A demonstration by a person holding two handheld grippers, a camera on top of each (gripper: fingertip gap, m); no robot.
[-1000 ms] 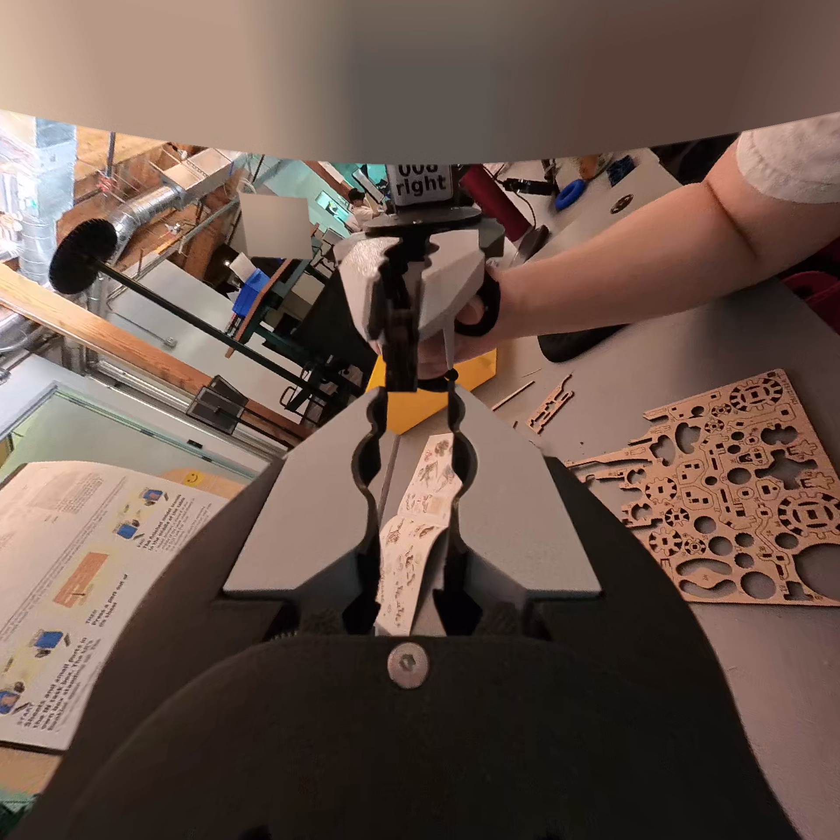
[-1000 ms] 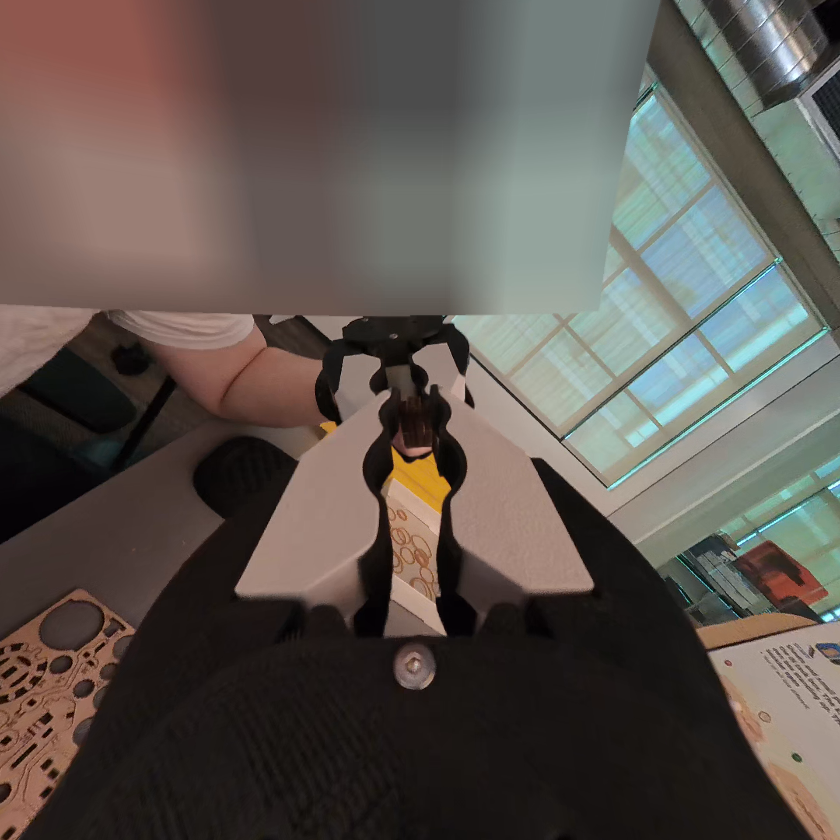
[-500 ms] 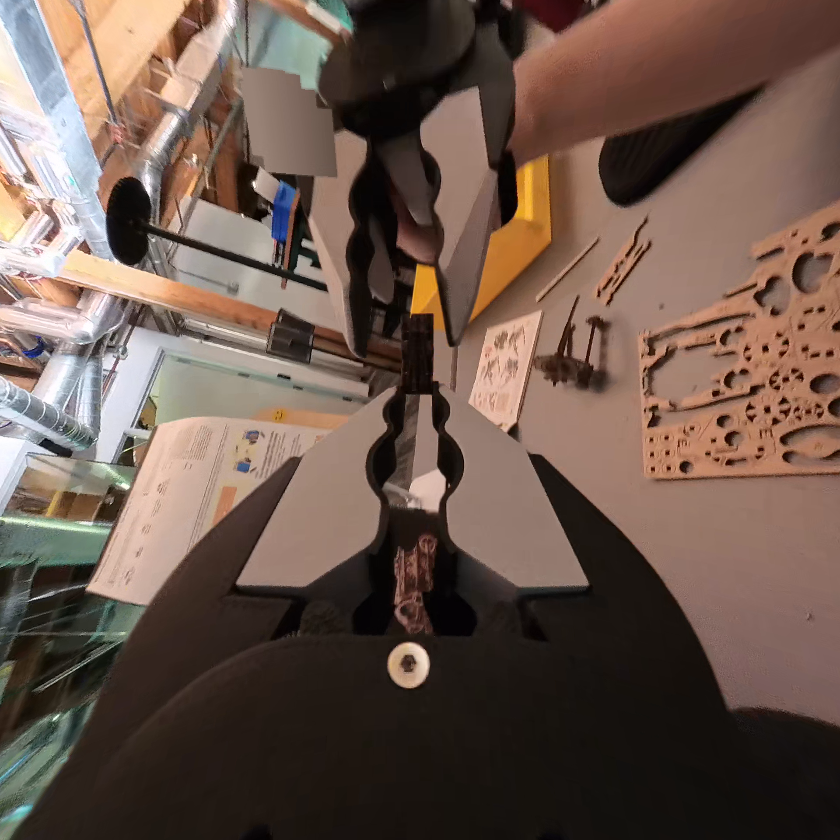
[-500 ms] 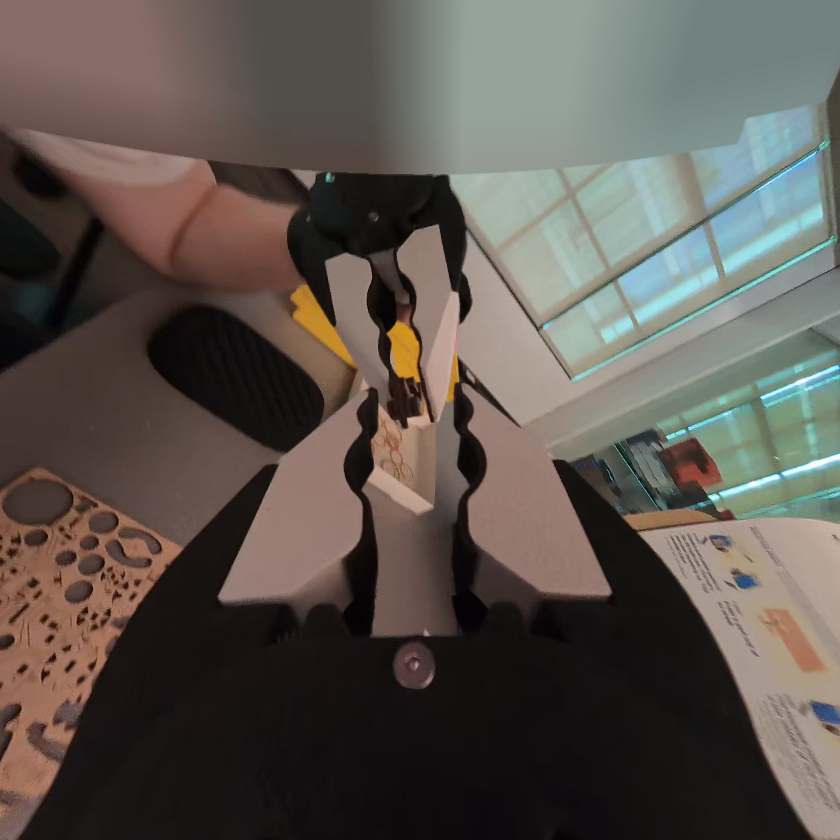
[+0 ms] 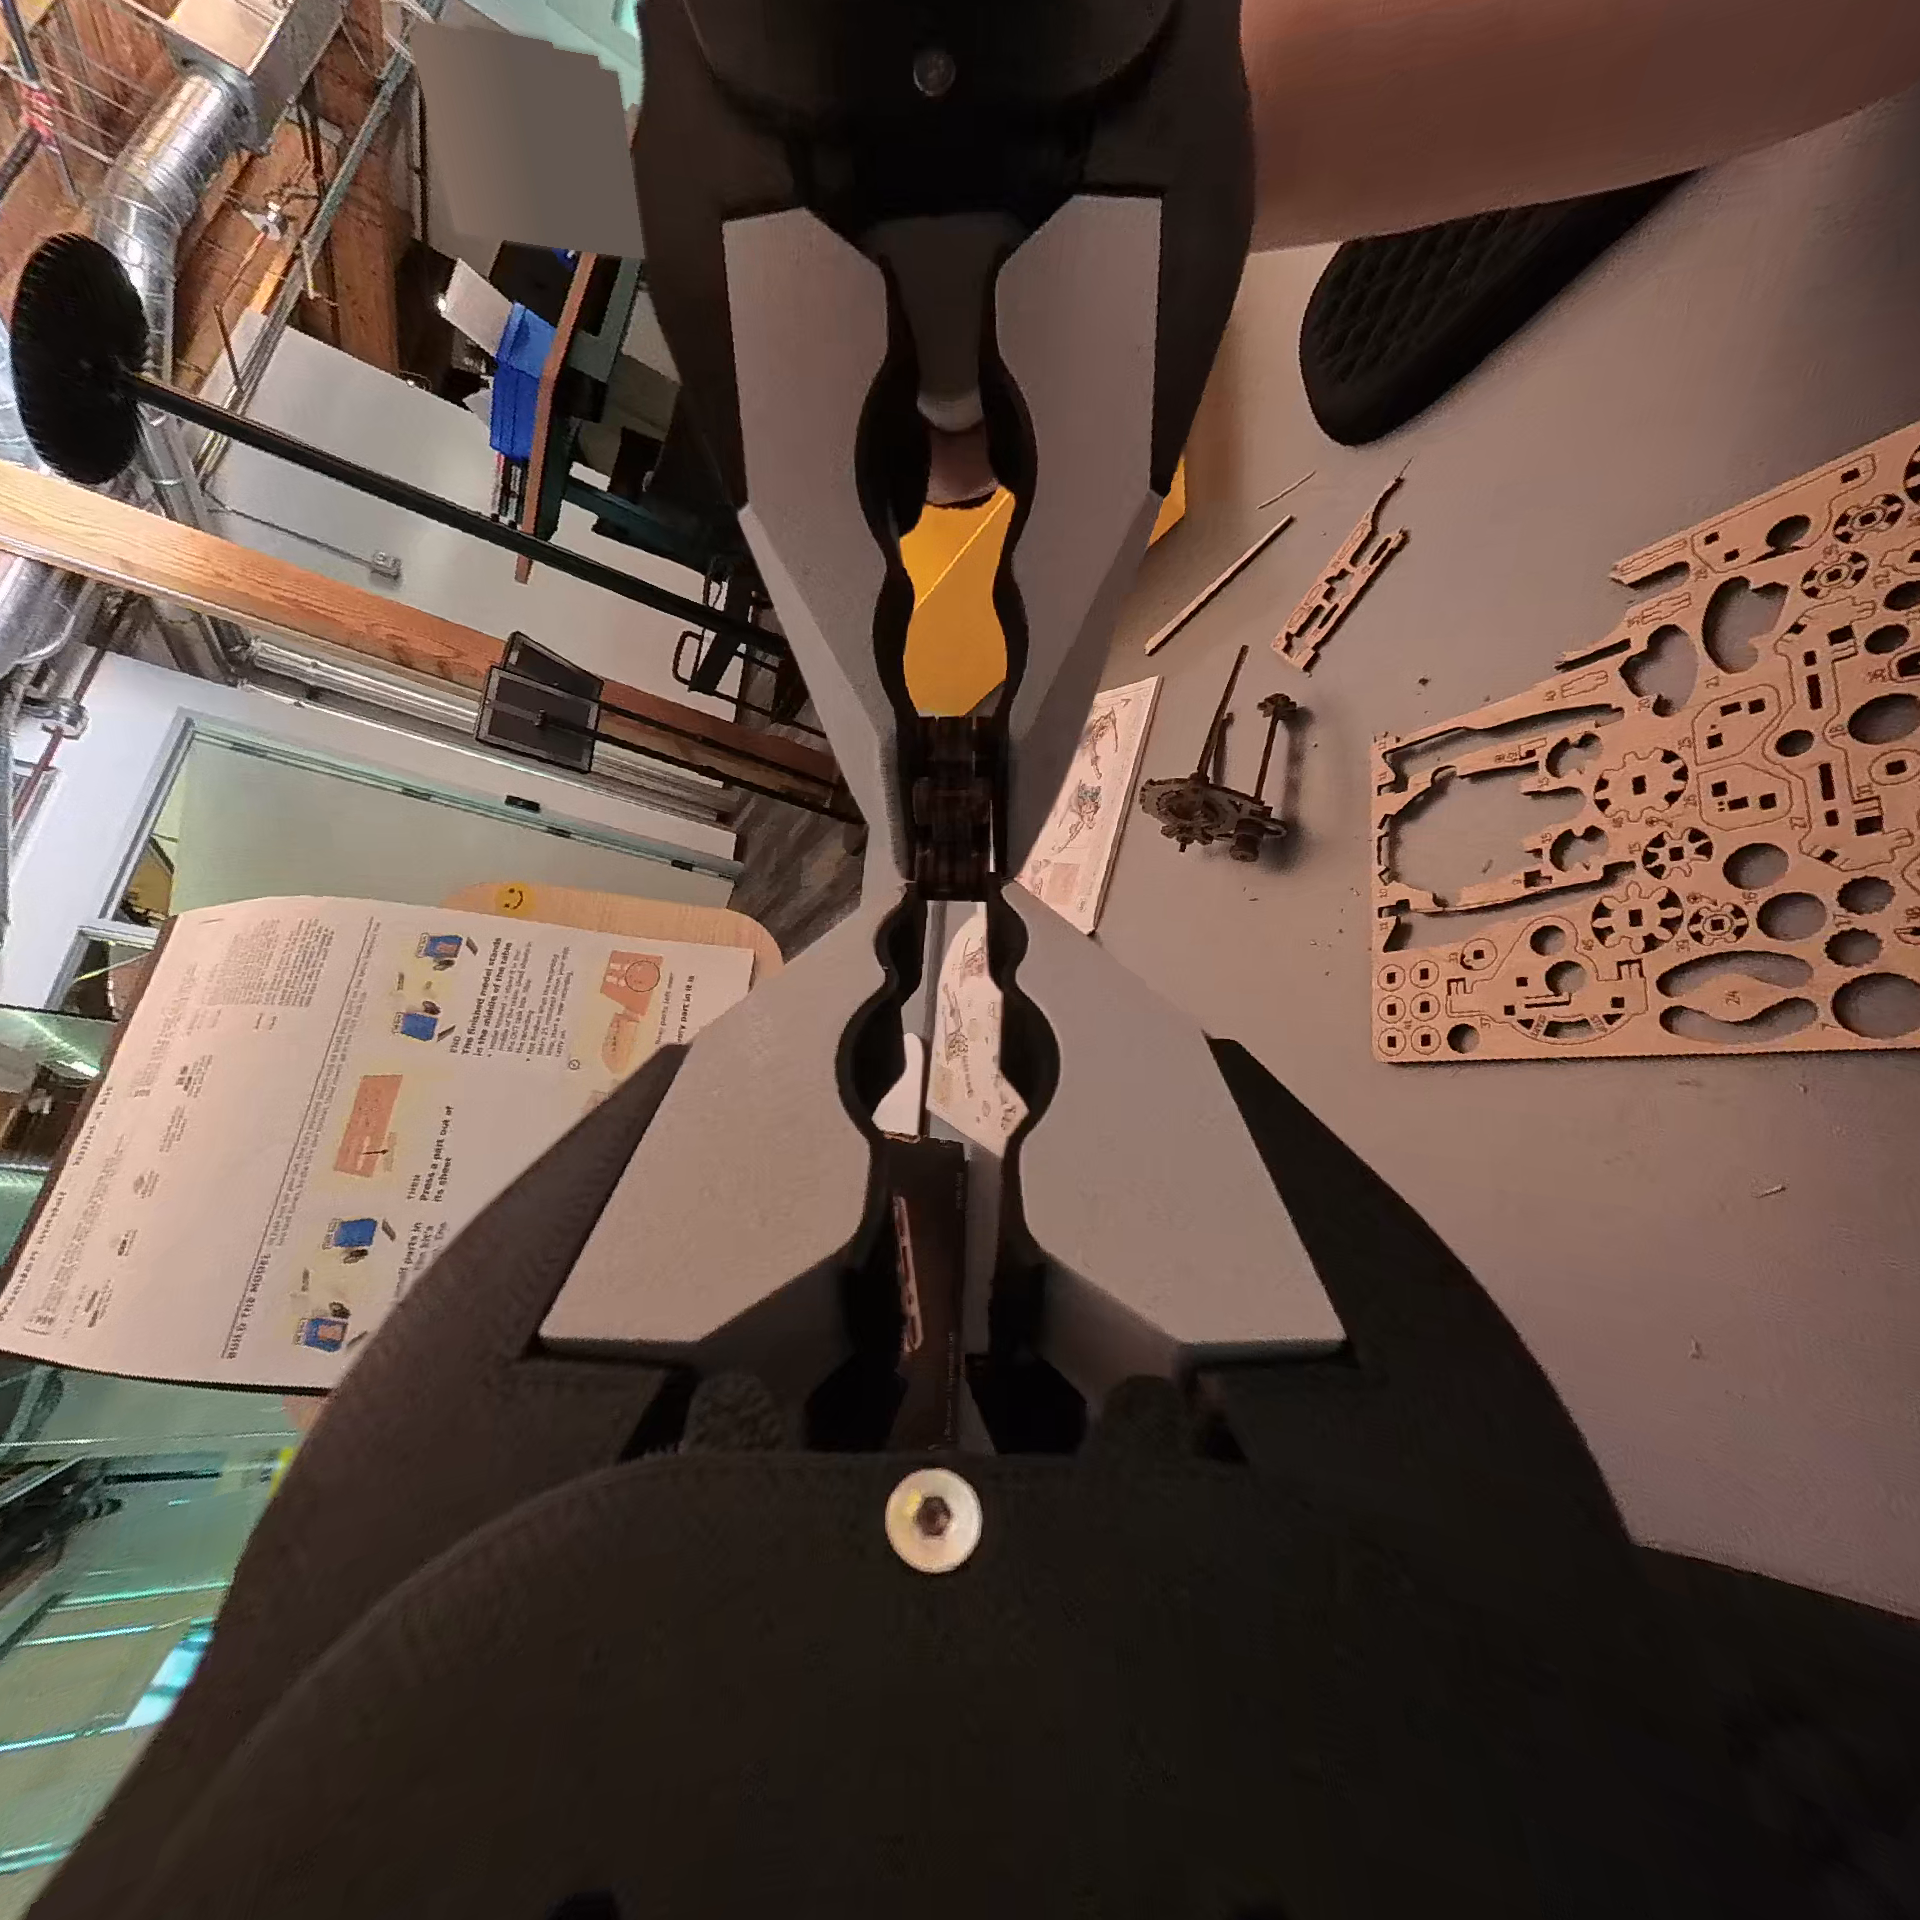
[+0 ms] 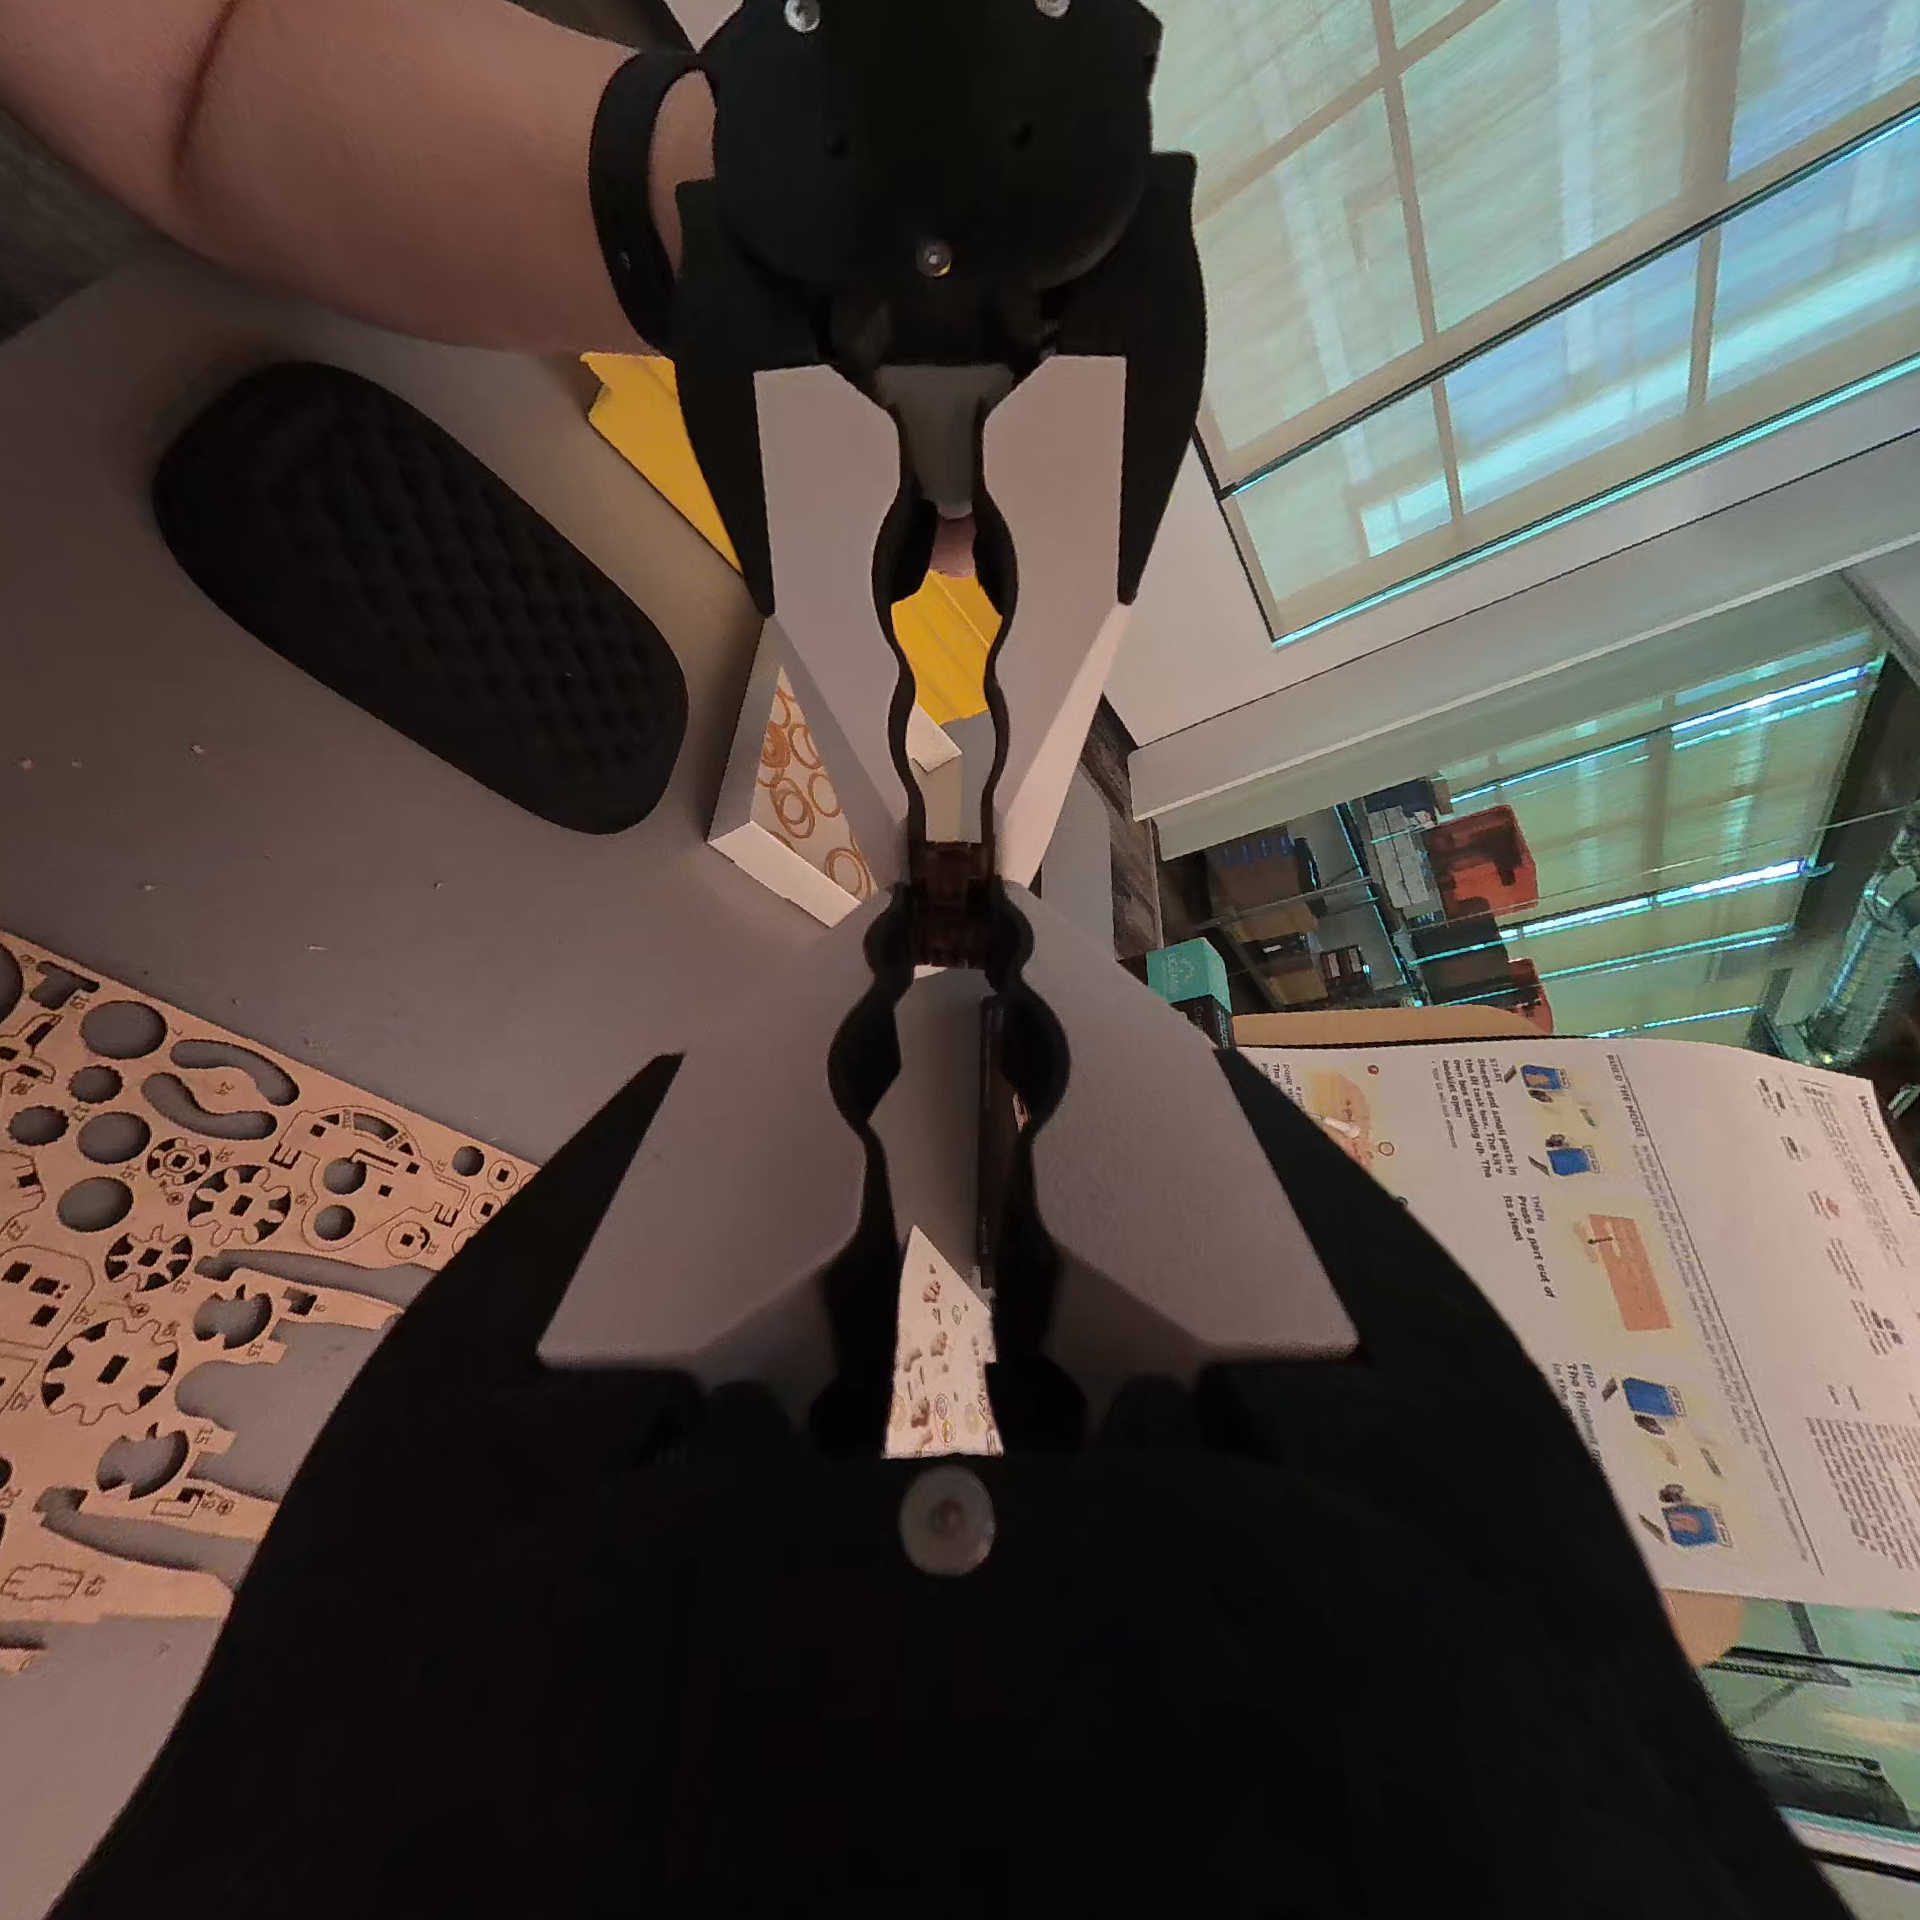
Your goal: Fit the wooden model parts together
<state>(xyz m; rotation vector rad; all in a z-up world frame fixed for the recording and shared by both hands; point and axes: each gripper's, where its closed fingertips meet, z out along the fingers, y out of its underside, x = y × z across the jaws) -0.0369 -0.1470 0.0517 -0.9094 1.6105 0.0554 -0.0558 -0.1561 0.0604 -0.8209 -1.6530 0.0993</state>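
Both grippers tip-to-tip | dark wooden part (image 5: 948, 805) between | contact unclear

Bare grey table (image 5: 1558, 1299) lies open below the cut plywood sheet (image 5: 1662, 883); the dark gear assembly (image 5: 1216, 810), booklet (image 5: 1091, 800) and black pad (image 5: 1455, 322) crowd the far side.

Left gripper (image 5: 951, 904): black textured body, pale grey wedge fingers (image 5: 717, 1174) with wavy black inner edges, silver screw (image 5: 933, 1521) behind fingers. Right gripper (image 6: 948, 914): same build. Black strap (image 6: 634, 197) beside right gripper's far twin.
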